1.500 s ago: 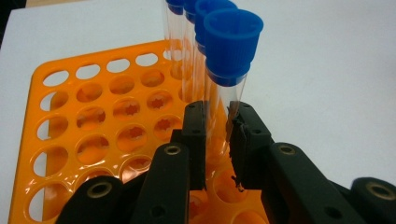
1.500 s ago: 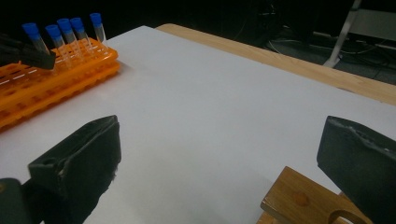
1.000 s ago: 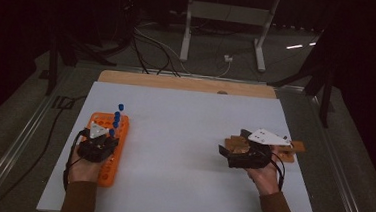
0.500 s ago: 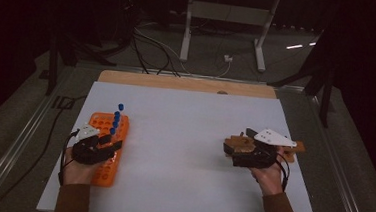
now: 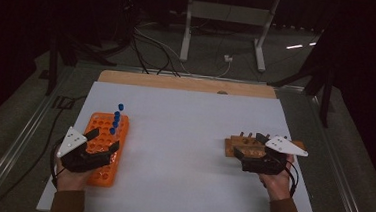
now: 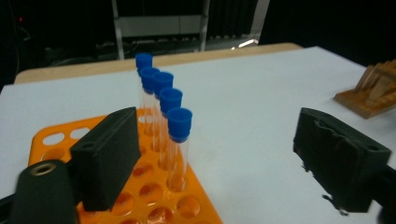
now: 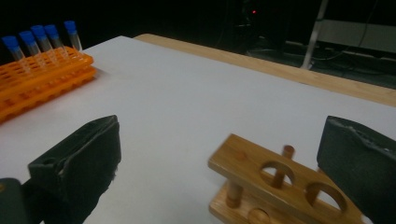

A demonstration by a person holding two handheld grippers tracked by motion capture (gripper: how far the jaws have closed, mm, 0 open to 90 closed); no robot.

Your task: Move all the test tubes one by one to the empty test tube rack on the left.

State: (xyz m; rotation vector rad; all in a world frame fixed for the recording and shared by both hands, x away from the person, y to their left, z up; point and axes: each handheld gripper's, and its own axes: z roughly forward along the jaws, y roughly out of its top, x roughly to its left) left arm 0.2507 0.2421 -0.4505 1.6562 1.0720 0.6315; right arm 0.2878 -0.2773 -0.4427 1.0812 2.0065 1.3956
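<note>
An orange tube rack lies at the table's left, with several blue-capped clear tubes upright in a row along its right side. My left gripper hovers over the rack's near end. Its jaws have just been opening and now stand wide, gripping nothing. In the left gripper view the nearest tube stands in the rack just ahead of the left gripper. At the right, my right gripper is open at a wooden rack. The right gripper view shows the right gripper spread around that wooden rack, apart from it.
The white table top spreads between the two racks. A bare wooden strip runs along its far edge. Metal stand legs and cables lie on the dark floor beyond. The orange rack sits far left in the right gripper view.
The left gripper has opened and drawn back toward the near left, lifting a little off the rack. The right gripper has shifted slightly right along the wooden rack.
</note>
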